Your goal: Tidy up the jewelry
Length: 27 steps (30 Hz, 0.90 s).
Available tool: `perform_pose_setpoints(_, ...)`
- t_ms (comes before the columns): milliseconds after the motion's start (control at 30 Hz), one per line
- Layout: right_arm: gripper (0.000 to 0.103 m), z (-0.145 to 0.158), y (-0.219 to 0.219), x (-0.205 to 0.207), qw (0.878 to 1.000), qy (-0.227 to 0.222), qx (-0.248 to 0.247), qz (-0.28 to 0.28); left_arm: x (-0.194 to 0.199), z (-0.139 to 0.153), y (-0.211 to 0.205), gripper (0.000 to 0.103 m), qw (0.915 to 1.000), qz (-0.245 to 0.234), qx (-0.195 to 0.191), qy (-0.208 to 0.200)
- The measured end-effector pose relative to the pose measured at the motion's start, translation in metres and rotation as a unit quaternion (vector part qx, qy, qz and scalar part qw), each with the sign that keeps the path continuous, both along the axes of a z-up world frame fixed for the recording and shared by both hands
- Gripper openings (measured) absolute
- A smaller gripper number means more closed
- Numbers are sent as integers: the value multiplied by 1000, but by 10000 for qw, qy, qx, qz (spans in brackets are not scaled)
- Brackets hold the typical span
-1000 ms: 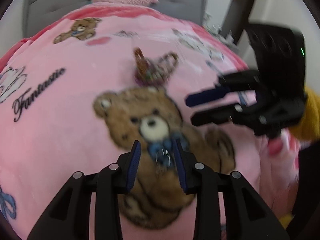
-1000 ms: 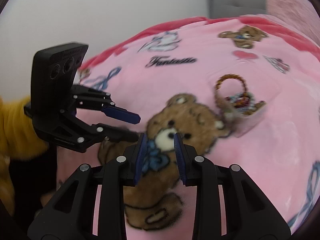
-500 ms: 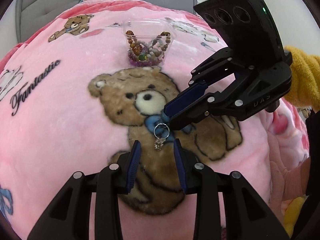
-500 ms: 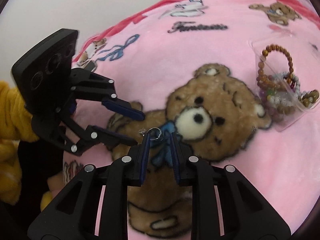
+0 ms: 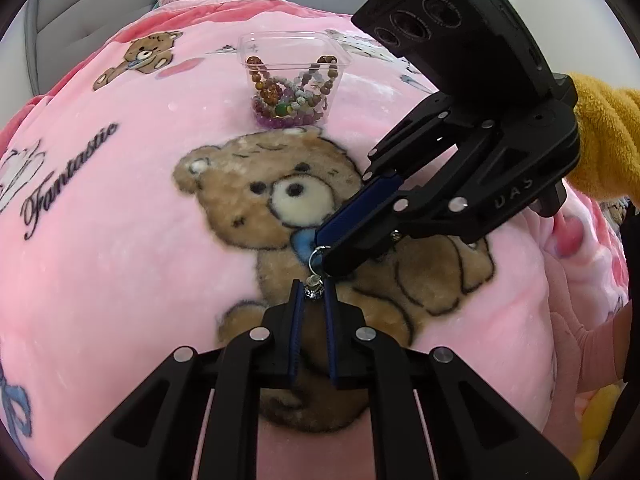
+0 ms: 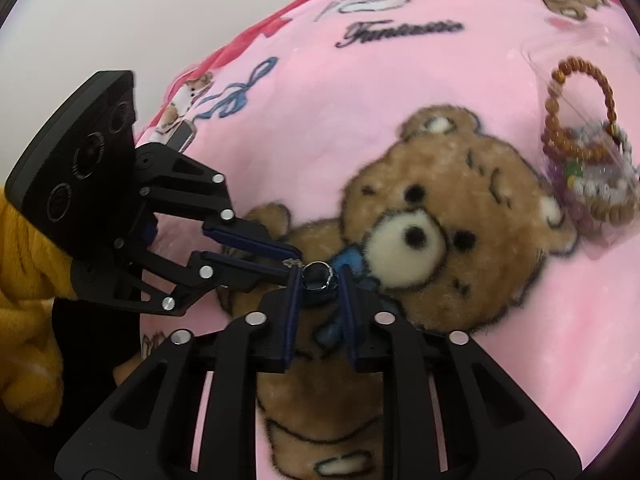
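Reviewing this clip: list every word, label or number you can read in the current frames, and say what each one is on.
"Fantastic": black script printed on the pink blanket, left of the big bear; it also shows in the right wrist view, blurred.
"UAS": raised letters on the black body of the right claw, as best it can be read in the left wrist view.
No numbers or other labels can be read; the clear tub of beads shows none.

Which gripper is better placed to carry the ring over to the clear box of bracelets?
Right, probably. The right gripper clamps the ring; the left gripper only pinches its charm. The clear box lies ahead.
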State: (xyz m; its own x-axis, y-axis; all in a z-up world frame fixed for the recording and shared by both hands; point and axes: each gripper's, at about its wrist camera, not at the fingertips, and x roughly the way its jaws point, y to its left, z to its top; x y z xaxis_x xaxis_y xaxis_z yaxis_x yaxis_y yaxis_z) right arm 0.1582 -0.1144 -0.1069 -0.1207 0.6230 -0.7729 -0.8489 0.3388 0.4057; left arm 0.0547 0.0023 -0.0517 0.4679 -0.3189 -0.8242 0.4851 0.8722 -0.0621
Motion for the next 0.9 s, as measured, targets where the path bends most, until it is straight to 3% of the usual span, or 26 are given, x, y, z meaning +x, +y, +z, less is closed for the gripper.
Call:
perform_pose_setpoints(100,8,-2,-2,3,10000,31,22,-67,0,-1,0,10,10000,1,7,-5)
perform_pose_setpoints(900,5,4,-12,1,9993,-124,212,-280,-2,2,7,8,9999,68,-71,-92)
